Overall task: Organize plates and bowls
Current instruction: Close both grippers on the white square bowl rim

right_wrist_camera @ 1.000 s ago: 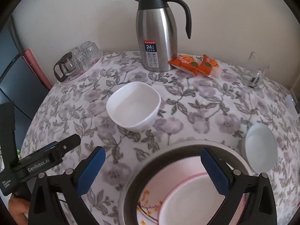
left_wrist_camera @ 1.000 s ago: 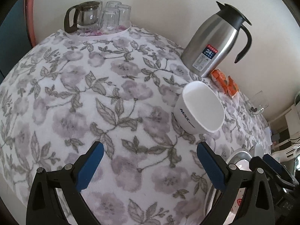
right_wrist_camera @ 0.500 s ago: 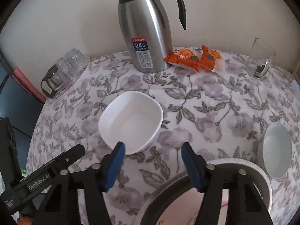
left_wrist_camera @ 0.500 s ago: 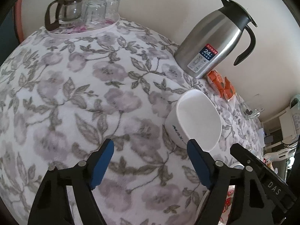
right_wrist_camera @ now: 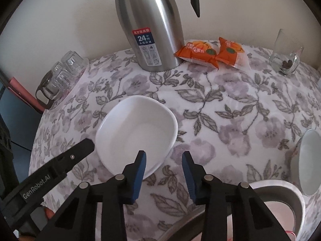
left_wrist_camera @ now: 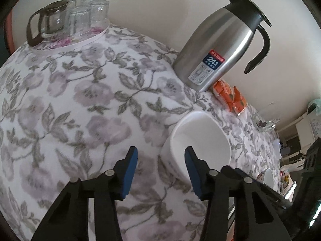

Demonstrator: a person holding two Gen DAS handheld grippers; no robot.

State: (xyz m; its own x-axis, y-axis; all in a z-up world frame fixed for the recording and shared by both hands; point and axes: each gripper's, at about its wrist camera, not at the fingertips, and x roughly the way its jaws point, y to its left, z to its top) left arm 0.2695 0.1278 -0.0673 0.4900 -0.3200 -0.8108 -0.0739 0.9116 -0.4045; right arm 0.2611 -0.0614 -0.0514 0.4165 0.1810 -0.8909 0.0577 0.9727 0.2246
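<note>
A white squarish bowl (right_wrist_camera: 136, 132) stands on the floral tablecloth; it also shows in the left wrist view (left_wrist_camera: 200, 138). My left gripper (left_wrist_camera: 160, 160) is open and straddles the bowl's near rim, one finger outside, one inside. My right gripper (right_wrist_camera: 163, 164) is open, its left fingertip over the bowl's near right rim. A grey-rimmed plate (right_wrist_camera: 280, 190) lies at the lower right, with a small white dish (right_wrist_camera: 309, 160) beside it.
A steel thermos jug (right_wrist_camera: 152, 28) stands at the back, with orange snack packets (right_wrist_camera: 212, 52) and a glass dish (right_wrist_camera: 286, 62) to its right. A tray with a glass teapot and cups (left_wrist_camera: 66, 20) sits at the far left corner.
Both grippers have moved forward to the white bowl and their jaws have narrowed. The right gripper has left the grey-rimmed plate behind.
</note>
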